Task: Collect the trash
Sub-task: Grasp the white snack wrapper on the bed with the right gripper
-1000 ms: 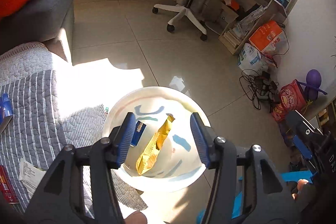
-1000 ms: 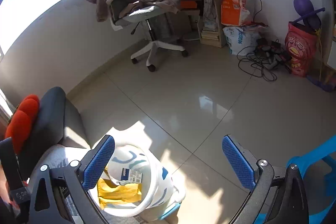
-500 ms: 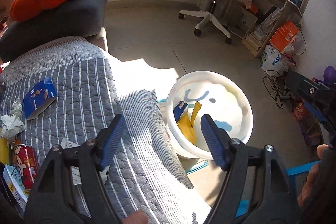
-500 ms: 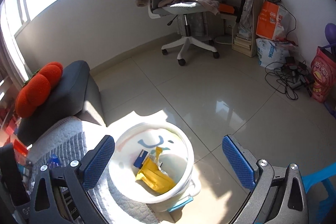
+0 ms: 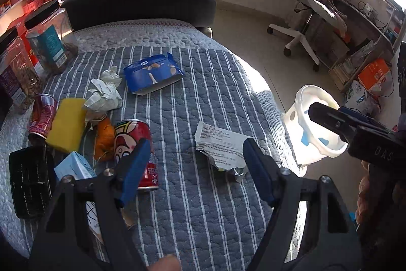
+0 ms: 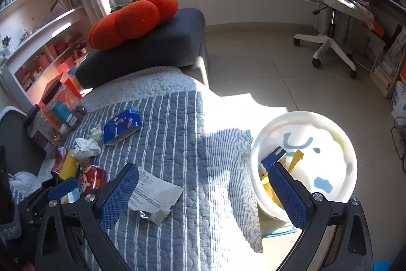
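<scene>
Over the grey-blue striped quilted cover (image 5: 203, 98) I have both grippers hanging released with nothing between their blue pads; the left gripper (image 5: 194, 166) stands wide, and the right gripper (image 6: 203, 192) is spread wider. I read this as being between pickups. The trash is clustered at nine o'clock in the left view so one hand can work through it: a red printed drink can lying on its side (image 5: 132, 141), crumpled white tissue (image 5: 104, 95), a yellow sponge-like block (image 5: 67, 128) and a blue torn snack carton (image 5: 152, 74) at eleven. The torn white printed wrapper (image 5: 223, 146) lies nearest, at about one o'clock just beyond my left pads, so I judge it the likely next grab. The white round plastic bin with blue markings (image 6: 337, 133) sits on the floor off the cover's edge, at three o'clock in the right view, close enough for a short swing; it already holds a yellow wrapper (image 6: 269, 184)
</scene>
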